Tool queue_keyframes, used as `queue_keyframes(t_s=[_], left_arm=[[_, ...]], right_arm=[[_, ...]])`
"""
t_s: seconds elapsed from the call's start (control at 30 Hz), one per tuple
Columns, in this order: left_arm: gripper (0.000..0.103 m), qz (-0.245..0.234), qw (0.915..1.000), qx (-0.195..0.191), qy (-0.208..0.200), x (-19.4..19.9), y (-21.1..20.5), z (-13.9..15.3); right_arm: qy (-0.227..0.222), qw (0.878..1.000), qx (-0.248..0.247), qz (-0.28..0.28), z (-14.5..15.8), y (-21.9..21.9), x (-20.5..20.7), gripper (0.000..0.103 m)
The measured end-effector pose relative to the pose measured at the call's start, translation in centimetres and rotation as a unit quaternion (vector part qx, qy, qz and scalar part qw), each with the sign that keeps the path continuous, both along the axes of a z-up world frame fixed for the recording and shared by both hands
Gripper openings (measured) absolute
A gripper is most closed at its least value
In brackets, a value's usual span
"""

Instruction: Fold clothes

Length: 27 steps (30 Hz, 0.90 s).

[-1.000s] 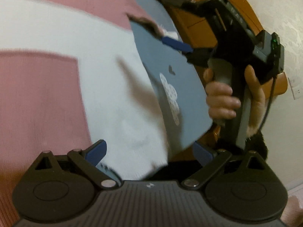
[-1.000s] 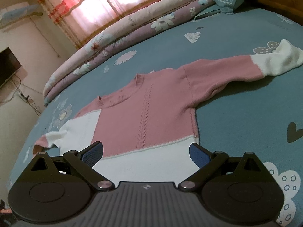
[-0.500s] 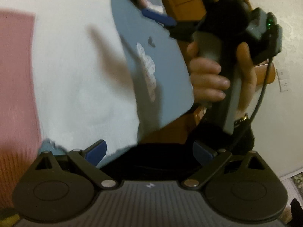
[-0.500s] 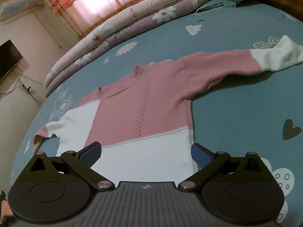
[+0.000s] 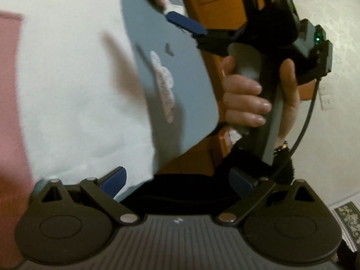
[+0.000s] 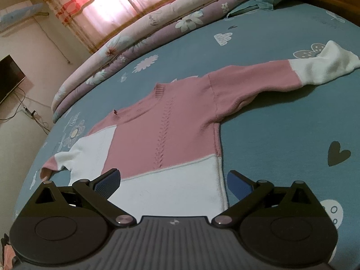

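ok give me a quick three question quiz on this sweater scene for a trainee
1. True or false: the sweater lies spread flat on the bed sheet with both sleeves stretched out.
2. Which part of the sweater sits nearest the right gripper? A) collar B) white hem C) far cuff
3. Fill in: the fingers of the left gripper are ____ and hold nothing.

Key: 1 true; 2 B; 3 open
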<state>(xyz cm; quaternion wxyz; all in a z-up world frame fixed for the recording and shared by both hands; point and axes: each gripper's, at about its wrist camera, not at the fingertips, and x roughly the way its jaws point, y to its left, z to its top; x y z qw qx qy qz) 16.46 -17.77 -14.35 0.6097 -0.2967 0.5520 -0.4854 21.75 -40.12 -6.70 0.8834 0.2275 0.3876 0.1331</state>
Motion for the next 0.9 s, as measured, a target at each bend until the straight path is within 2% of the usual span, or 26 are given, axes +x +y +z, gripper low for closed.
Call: queue_keyframes(t_s=[0.2,0.27,0.43,0.53,0.67,0.73,0.77,0.83,0.87,0.9], left_arm=[[0.100,-0.024,0.9994,0.015,-0.020,-0.1,-1.6,1.1],[0.100,-0.023,0.9994,0.018,-0.021,-0.5,-0.9,1.7],[0.101,0.007,0.9981,0.030,-0.052,-1.5,2.2,2.6],[0.101,0.018,0.9986,0.047,-0.018,-1.6,3.2,0.8],[0.101,0.021,0.9959,0.053,-0.070,-2.9,4.1,2.8],[0.101,0.033,0.9911,0.070,-0.108,-3.4,4.9,4.4],[0.101,0.048,0.9861,0.091,-0.131,-3.7,5.4,5.1],[0.101,0.079,0.9731,0.135,-0.169,-4.1,5.7,6.2],[0.101,0.094,0.9657,0.162,-0.180,-4.3,5.8,6.5],[0.101,0.108,0.9578,0.187,-0.189,-4.5,6.0,6.7]], right_arm=[[0.002,1.000,-0.003,-0.003,-0.2,-0.4,-0.2,0.103],[0.002,1.000,-0.005,-0.004,-0.2,-0.5,-0.2,0.103],[0.006,1.000,-0.003,-0.003,-0.5,-0.6,-0.5,0.103],[0.008,1.000,0.003,-0.005,-0.7,-0.3,-1.2,0.103],[-0.012,1.000,0.017,-0.017,-0.7,0.0,-4.3,0.103],[-0.018,0.998,0.038,-0.037,-1.0,-0.3,-7.0,0.101],[-0.026,0.997,0.052,-0.047,-1.1,-0.4,-8.7,0.100],[-0.036,0.995,0.076,-0.062,-1.3,-0.8,-11.5,0.086],[-0.038,0.993,0.089,-0.071,-1.5,-1.0,-12.8,0.084],[-0.033,0.992,0.099,-0.075,-1.7,-1.3,-13.8,0.076]])
